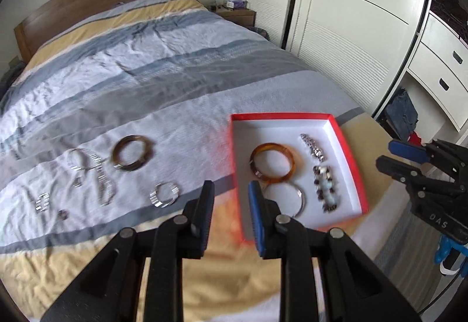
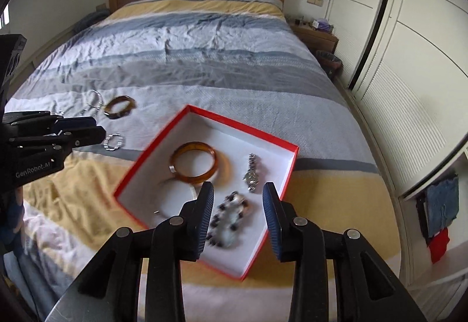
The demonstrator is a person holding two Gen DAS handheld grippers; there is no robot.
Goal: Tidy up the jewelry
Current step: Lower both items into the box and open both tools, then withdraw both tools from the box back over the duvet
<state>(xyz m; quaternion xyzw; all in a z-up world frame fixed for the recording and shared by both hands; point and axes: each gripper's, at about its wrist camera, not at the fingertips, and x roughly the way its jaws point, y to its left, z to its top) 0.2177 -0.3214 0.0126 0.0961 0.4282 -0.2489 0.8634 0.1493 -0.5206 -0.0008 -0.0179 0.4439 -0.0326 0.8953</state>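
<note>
The left gripper (image 1: 229,190) points steeply downward, its 2 black fingers (image 1: 204,205) parted by a modest gap with nothing between the blue pads. The right gripper (image 2: 238,191) tilts down at much the same angle, its jaws set a little wider and likewise holding nothing. From each wrist view the other gripper shows at the frame's edge, so the 2 hang side by side, near each other. No hand or sleeve is clearly visible.
</note>
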